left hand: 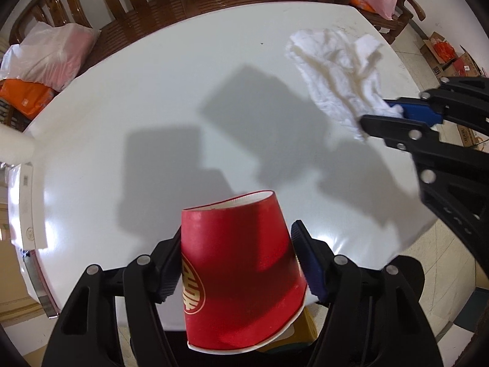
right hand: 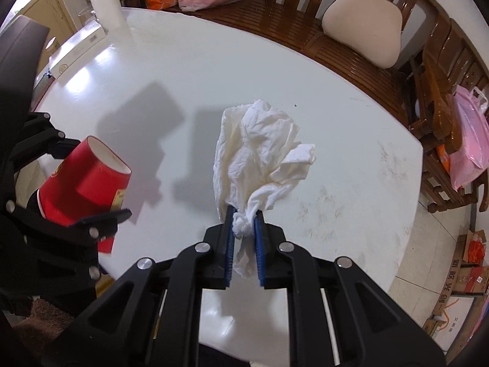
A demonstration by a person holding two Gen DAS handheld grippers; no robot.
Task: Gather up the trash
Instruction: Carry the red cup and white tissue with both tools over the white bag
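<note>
In the left wrist view, the left gripper (left hand: 238,253) is clamping a red paper cup (left hand: 241,275) between its jaws, the cup tipped with its base pointing forward and its rim back toward the gripper's body; the white counter (left hand: 152,98) is lying ahead of and beneath it. Off to this gripper's right, the right gripper (left hand: 379,111) is pinching a crumpled white tissue (left hand: 339,67). In the right wrist view, the right gripper (right hand: 244,223) is squeezing the twisted end of the tissue (right hand: 259,150), which is fanning out ahead of the fingertips, while the cup (right hand: 82,183) is sitting in the other gripper off to the left. Both pieces appear lifted clear of the counter (right hand: 336,122) — so the pickup step looks done. No bin is showing; the next move likely calls for carrying both loads to one without loosening either grip.
</note>
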